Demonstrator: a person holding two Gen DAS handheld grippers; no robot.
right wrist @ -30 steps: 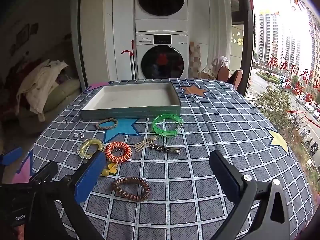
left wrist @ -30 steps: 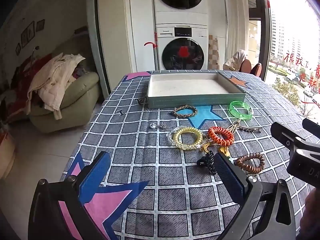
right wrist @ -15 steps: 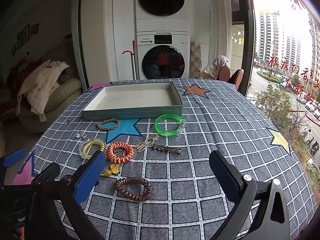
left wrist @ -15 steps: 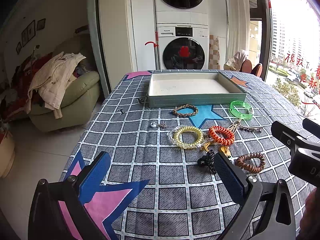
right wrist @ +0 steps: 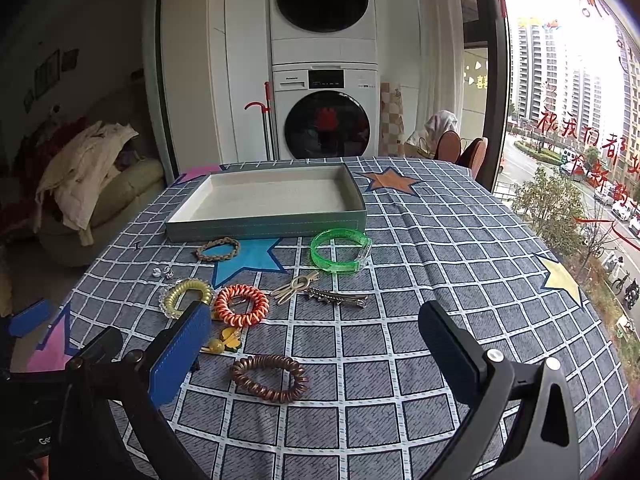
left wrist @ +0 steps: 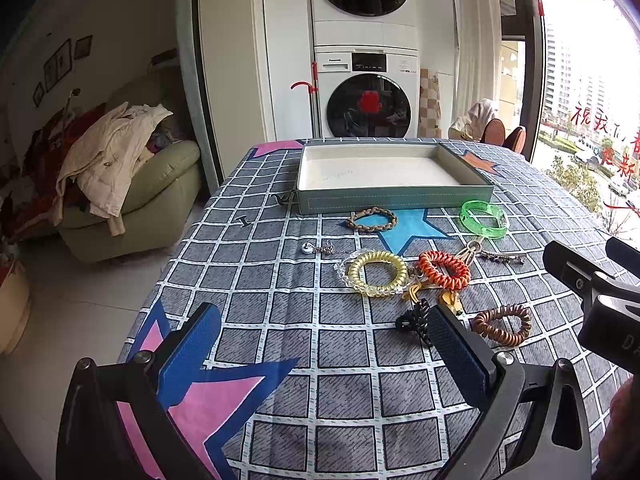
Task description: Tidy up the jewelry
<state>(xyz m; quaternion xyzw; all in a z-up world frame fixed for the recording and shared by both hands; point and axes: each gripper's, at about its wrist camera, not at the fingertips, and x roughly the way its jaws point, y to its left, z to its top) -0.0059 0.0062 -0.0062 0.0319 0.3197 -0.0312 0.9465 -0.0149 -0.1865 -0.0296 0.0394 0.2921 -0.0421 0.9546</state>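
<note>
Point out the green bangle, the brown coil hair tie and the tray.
green bangle (right wrist: 340, 251): right wrist view, on its near rim.
brown coil hair tie (right wrist: 269, 377): right wrist view, on the front arc of the coil.
tray (right wrist: 264, 227): right wrist view, on its near outer wall.

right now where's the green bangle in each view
Left wrist: green bangle sits right of centre, just past the tray's near right corner.
Right wrist: green bangle sits at centre, below the tray's front wall.
Shared landmark: the blue star printed on the cloth, left of the bangle.
</note>
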